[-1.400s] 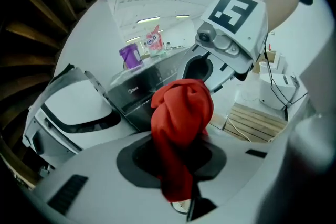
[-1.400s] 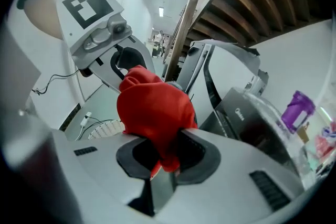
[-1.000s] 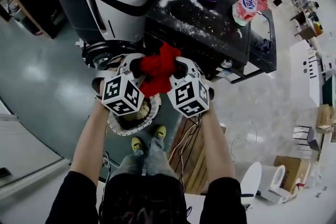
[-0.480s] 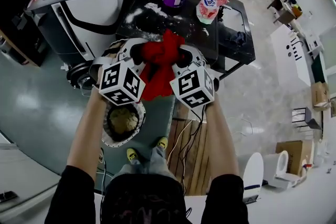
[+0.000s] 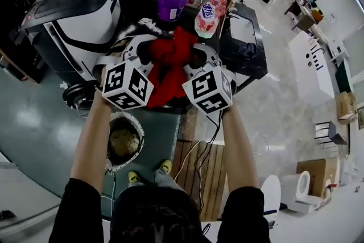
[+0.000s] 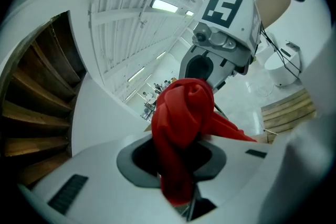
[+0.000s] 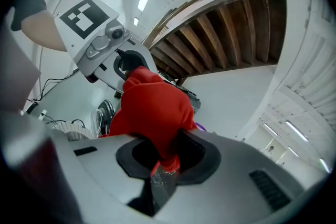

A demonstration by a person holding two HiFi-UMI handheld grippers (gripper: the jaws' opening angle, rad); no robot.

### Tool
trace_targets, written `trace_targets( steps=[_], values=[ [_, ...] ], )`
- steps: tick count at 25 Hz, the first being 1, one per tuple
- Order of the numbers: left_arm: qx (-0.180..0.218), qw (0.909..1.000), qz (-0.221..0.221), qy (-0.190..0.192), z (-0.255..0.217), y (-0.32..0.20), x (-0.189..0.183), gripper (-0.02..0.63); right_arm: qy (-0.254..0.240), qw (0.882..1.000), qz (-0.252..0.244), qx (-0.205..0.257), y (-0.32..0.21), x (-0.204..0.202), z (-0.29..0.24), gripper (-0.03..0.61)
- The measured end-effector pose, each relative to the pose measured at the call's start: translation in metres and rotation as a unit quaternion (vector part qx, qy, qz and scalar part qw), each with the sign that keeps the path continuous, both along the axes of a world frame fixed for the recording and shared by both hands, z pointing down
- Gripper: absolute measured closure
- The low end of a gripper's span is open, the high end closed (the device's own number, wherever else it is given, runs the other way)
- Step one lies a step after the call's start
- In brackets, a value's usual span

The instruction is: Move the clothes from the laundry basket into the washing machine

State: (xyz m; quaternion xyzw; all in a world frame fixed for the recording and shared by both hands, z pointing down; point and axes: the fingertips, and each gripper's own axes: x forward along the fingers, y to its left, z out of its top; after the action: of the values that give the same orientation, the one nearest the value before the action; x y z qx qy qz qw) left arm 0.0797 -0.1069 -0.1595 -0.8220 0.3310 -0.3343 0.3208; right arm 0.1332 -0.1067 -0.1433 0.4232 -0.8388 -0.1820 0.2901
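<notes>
A red cloth (image 5: 170, 68) hangs bunched between my two grippers, held up in the air in front of me. My left gripper (image 5: 149, 53) is shut on its left part, and the cloth (image 6: 184, 113) runs down into the jaws. My right gripper (image 5: 193, 55) is shut on the other end of the cloth (image 7: 152, 107). The two face each other closely. The round laundry basket (image 5: 111, 125) stands on the floor below my arms with a pale garment inside. A white and black machine (image 5: 74, 14) with a round door (image 5: 79, 95) stands at the upper left.
A black cabinet (image 5: 244, 42) lies behind the cloth, with a purple tub (image 5: 172, 3) and a detergent pack (image 5: 207, 14) on top. A wooden pallet (image 5: 205, 176) with cables is by my feet. White furniture and people show at the far right.
Both grippers have risen with the red cloth, away from the basket and towards the black cabinet. The basket now shows farther below the arms.
</notes>
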Motion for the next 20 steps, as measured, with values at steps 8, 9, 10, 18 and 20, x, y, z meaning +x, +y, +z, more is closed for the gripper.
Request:
trace_targets(
  steps=[8,9,10,18,20],
  values=[
    [-0.066,0.9972,-0.033,0.006,0.100,0.000,0.004,0.509,-0.020,0.997,-0.025,-0.064,0.000,0.002,0.099,0.517],
    [-0.080,0.9961,-0.036,0.004,0.118,0.001,0.003,0.509,-0.021,0.996,-0.027,-0.078,0.002,0.001,0.117,0.517],
    [-0.094,0.9949,-0.038,0.003,0.135,0.003,0.002,0.509,-0.023,0.995,-0.027,-0.092,0.005,0.000,0.135,0.517],
    [-0.157,0.9853,-0.067,0.007,0.245,0.010,-0.009,0.509,-0.063,0.982,-0.013,-0.176,0.019,-0.012,0.249,0.516],
    [-0.168,0.9831,-0.073,0.008,0.271,0.007,-0.013,0.509,-0.073,0.978,-0.008,-0.193,0.016,-0.015,0.276,0.517]
  ],
)
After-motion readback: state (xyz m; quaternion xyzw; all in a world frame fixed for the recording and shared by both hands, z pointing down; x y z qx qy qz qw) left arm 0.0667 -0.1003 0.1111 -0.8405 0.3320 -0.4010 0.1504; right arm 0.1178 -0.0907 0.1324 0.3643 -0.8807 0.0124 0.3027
